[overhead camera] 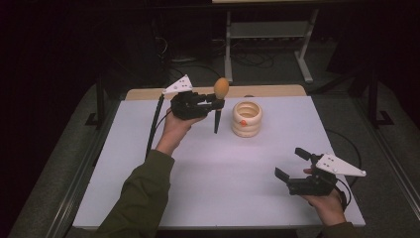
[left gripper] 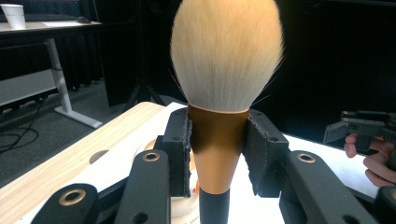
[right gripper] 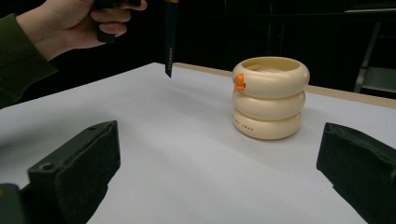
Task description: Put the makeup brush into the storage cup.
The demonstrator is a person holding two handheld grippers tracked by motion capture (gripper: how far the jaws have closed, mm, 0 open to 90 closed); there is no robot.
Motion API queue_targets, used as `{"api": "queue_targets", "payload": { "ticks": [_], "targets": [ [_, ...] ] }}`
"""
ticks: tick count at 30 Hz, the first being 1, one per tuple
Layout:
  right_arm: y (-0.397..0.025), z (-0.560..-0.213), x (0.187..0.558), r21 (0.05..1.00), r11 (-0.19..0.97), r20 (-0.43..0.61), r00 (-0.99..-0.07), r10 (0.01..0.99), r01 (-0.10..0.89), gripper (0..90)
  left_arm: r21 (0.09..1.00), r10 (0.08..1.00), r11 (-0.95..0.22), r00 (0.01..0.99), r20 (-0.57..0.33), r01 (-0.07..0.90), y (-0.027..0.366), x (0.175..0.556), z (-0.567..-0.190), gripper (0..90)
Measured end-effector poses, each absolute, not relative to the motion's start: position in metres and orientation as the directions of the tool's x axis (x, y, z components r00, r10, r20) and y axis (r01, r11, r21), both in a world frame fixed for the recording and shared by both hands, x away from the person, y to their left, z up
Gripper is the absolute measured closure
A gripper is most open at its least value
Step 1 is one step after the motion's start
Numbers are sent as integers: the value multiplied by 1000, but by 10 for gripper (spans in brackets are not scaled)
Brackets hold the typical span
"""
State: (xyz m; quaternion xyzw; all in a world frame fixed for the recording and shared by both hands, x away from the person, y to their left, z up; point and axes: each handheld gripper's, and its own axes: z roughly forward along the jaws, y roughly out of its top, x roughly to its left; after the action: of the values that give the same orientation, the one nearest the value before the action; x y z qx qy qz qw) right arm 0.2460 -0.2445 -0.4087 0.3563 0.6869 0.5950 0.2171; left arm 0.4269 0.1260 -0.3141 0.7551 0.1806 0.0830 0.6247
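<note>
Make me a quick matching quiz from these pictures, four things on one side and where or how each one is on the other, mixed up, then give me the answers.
Things:
1. makeup brush
2. cream ringed cup
3. left gripper
4. right gripper

States:
A. open, holding nothing, near the table's right front
B. standing on the white table top, an orange tab at its rim
C. held upright above the table, bristles up
D. shut on a copper-coloured ferrule

Pairs: 1-C, 2-B, 3-D, 4-A

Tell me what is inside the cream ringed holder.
The right gripper view shows only the far inner wall of the cream ringed holder, just under its rim. Its near wall hides the bottom, so any contents cannot be seen.
</note>
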Motion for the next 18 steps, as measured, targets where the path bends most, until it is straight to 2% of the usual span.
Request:
{"api": "queue_targets", "payload": {
  "ticks": [18],
  "targets": [
    [-245,-409,245,972,29,134,-652,746,232,0,979,356,-138,930,-95,153,106,442,-310,643]
  ]
}}
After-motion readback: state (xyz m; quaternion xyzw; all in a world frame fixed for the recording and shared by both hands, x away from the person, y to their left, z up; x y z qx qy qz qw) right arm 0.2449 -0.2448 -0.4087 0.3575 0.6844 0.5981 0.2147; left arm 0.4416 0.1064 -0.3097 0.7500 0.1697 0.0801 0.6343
